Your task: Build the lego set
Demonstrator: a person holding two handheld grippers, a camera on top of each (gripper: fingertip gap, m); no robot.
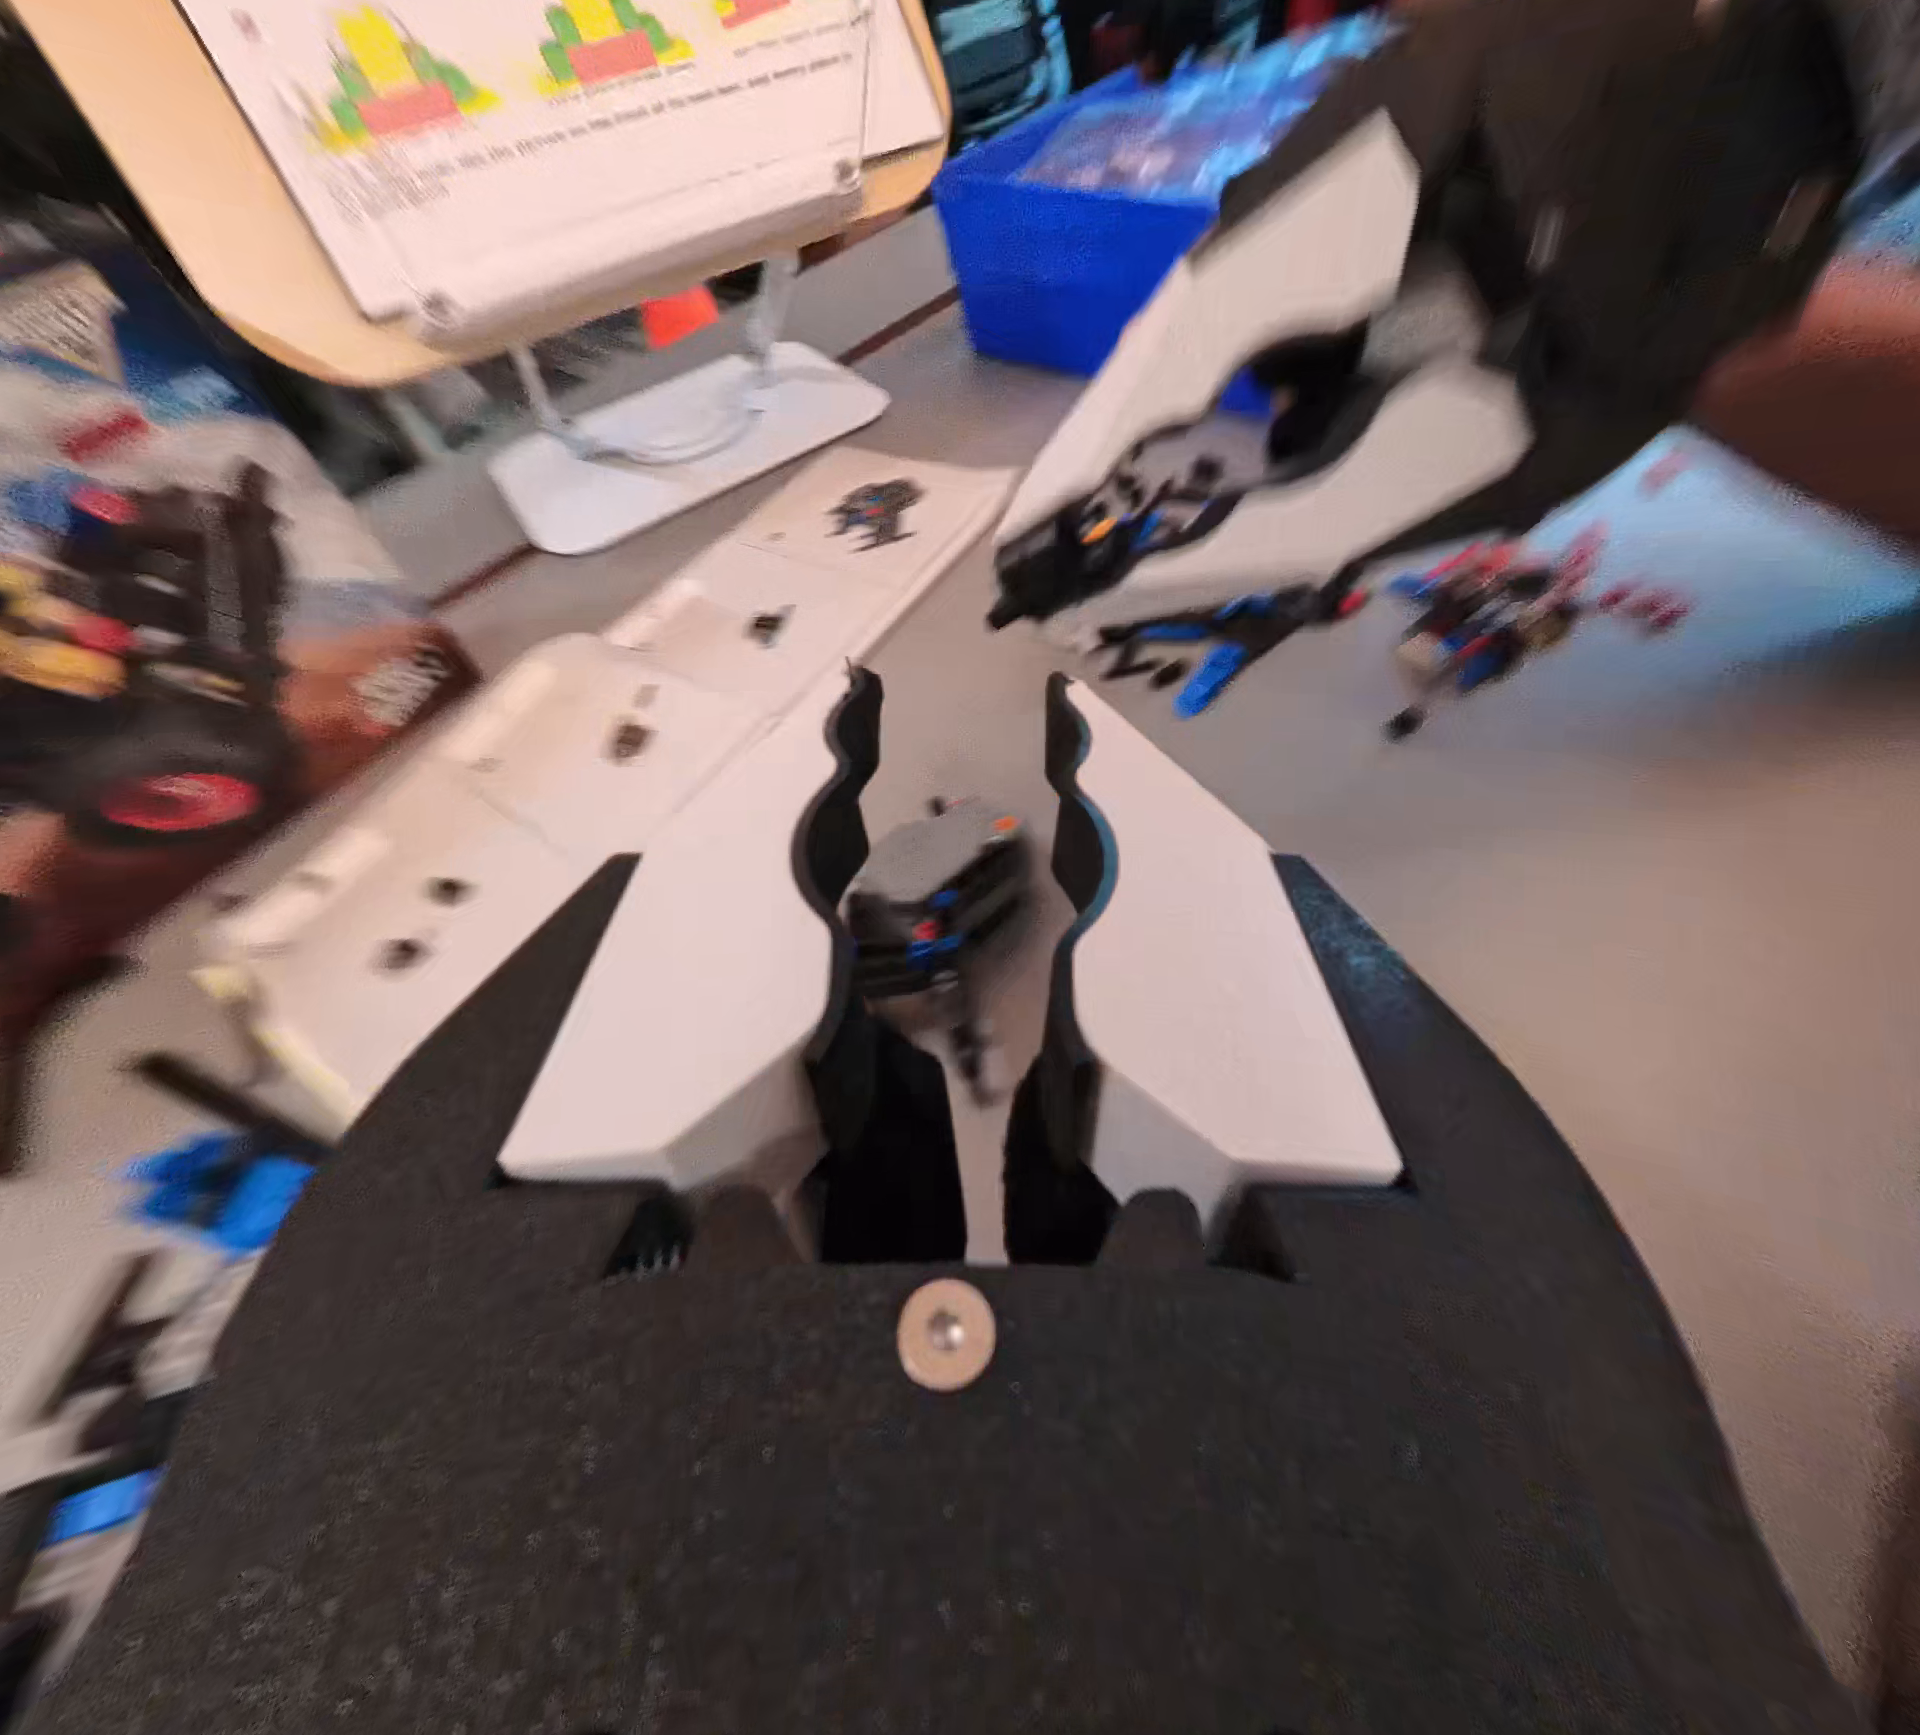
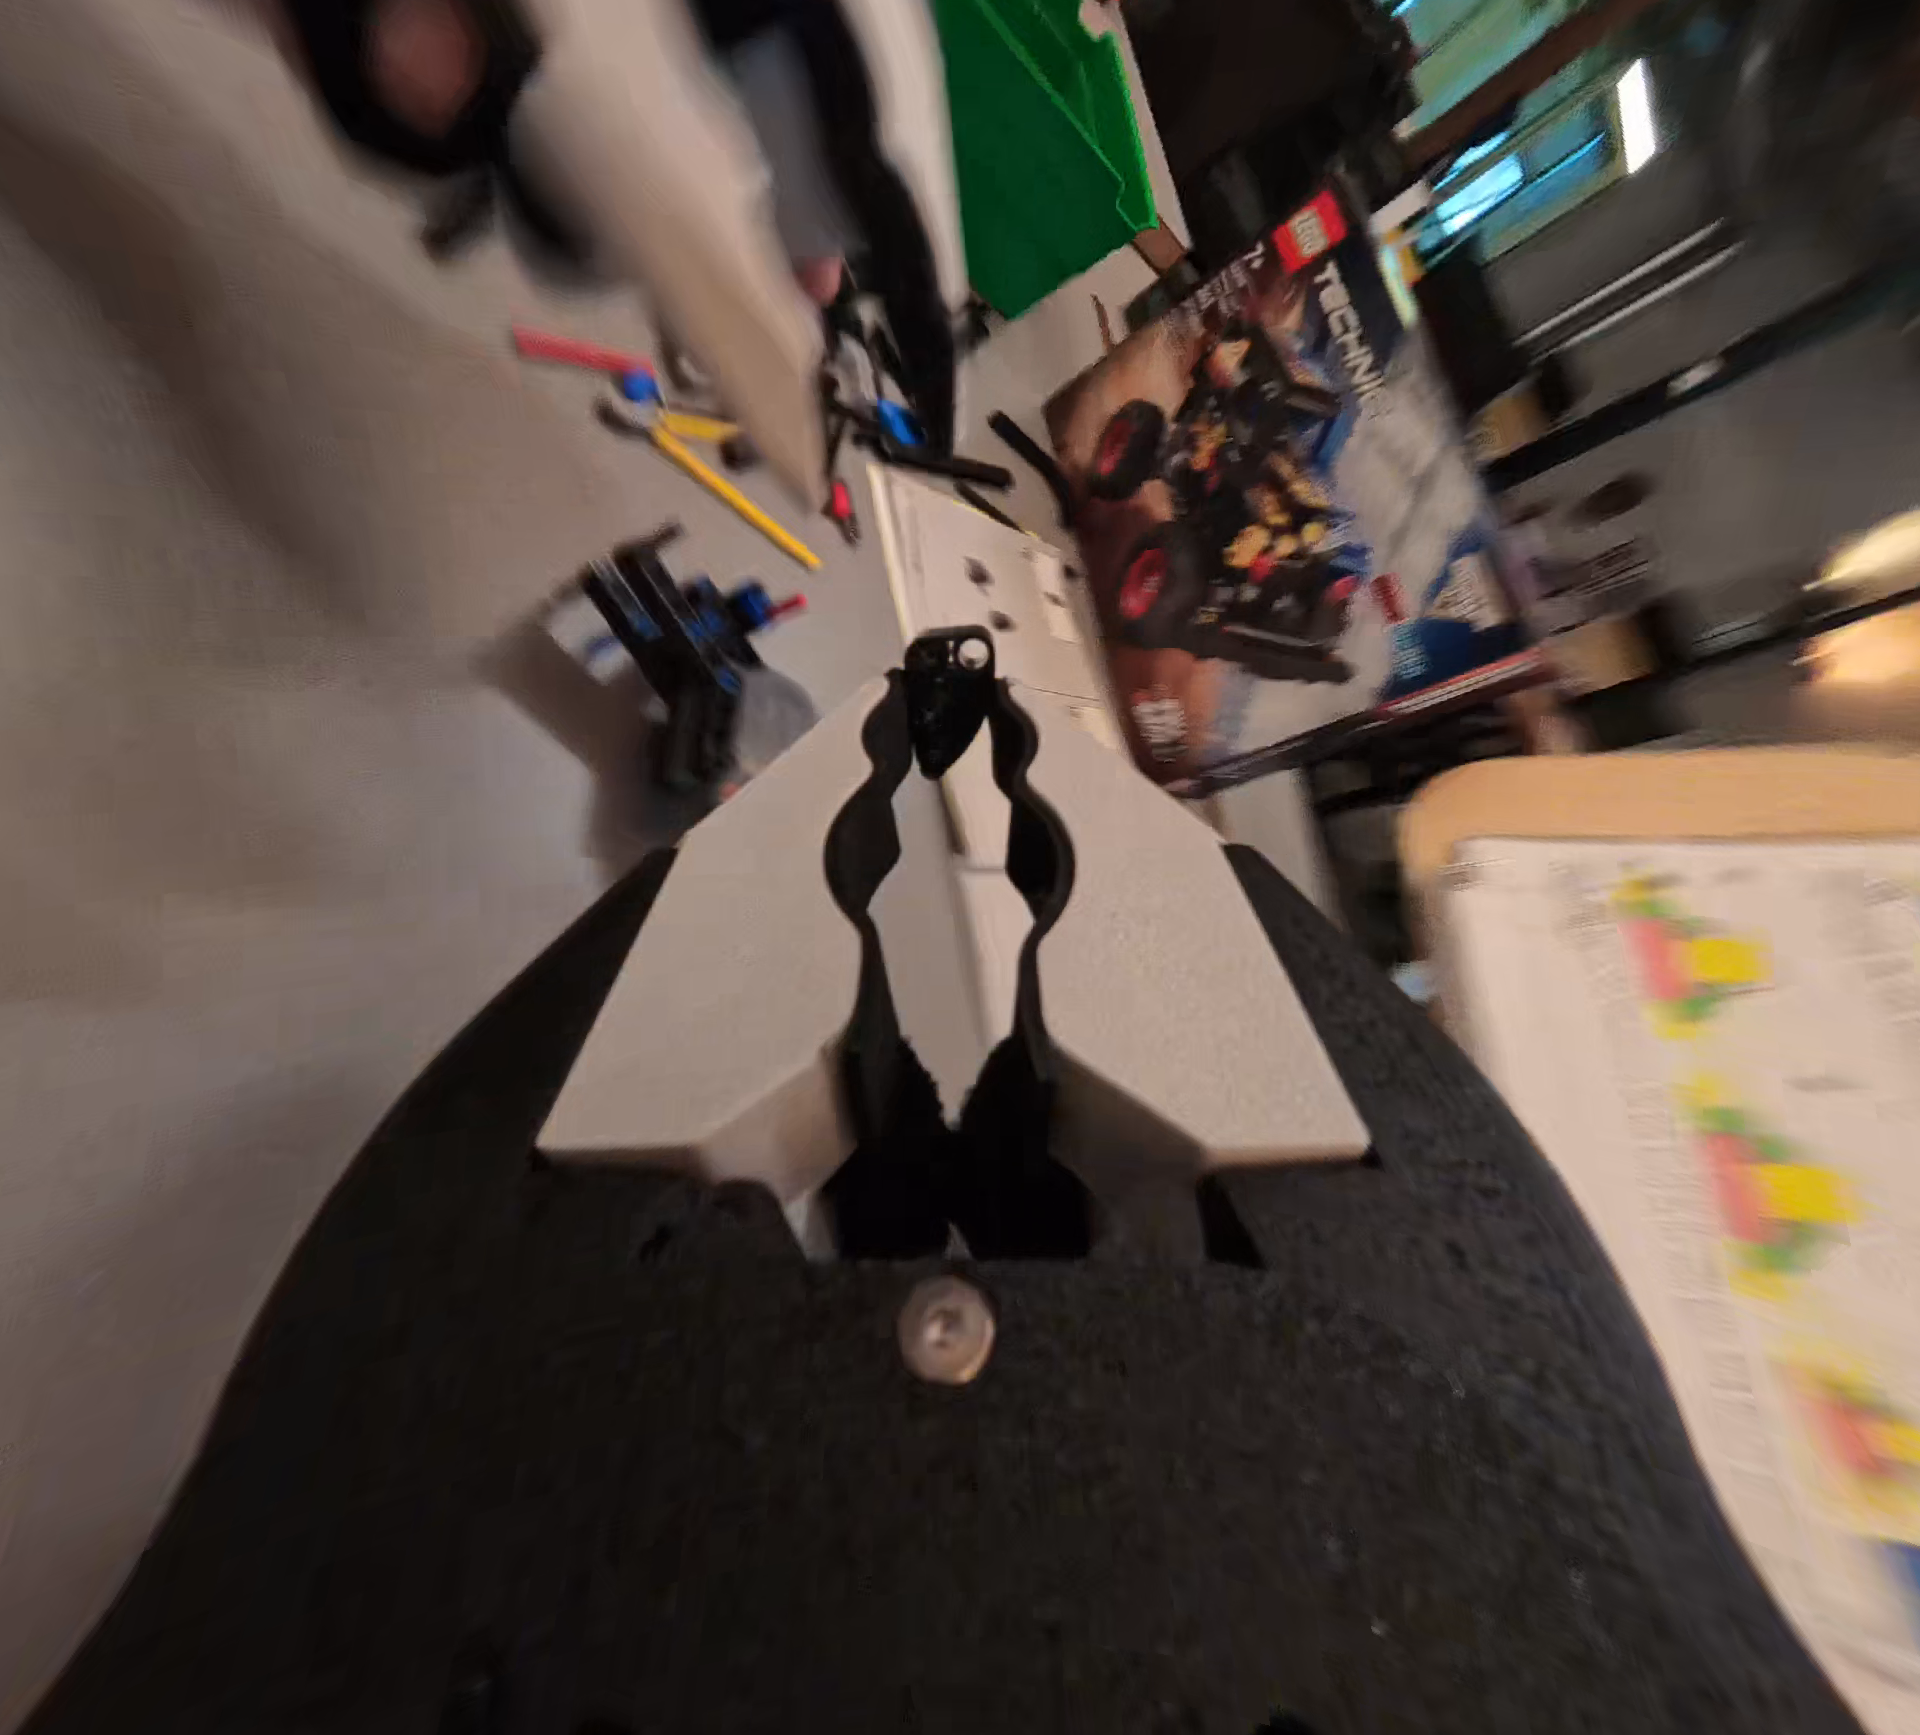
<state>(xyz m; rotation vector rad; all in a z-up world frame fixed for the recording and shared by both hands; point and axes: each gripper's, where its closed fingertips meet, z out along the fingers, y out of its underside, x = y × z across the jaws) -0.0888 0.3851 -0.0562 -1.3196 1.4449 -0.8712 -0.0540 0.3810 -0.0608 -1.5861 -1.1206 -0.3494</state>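
Note:
My left gripper [image 1: 956, 688] is open and empty above the grey table. A partly built grey, black and blue lego assembly [image 1: 935, 916] stands on the table and shows in the gap between its fingers, apart from them. My right gripper [image 2: 945, 683] is shut on a small black lego piece with a round hole [image 2: 951, 688], held at the fingertips. In the left wrist view the right gripper [image 1: 1023, 589] hangs at the upper right, tips pointing down-left. The assembly also shows in the right wrist view [image 2: 686, 646], below the blurred left gripper [image 2: 748, 376].
An open instruction booklet [image 1: 623, 750] lies left of the assembly. The lego box [image 1: 156, 698] stands beyond it and also shows in the right wrist view [image 2: 1278, 522]. A sheet on a stand [image 1: 520, 23] and a blue bin [image 1: 1070, 251] are at the back. Loose pieces [image 1: 1486, 615] lie at the right. There is about 4 cm between the tips of the two grippers.

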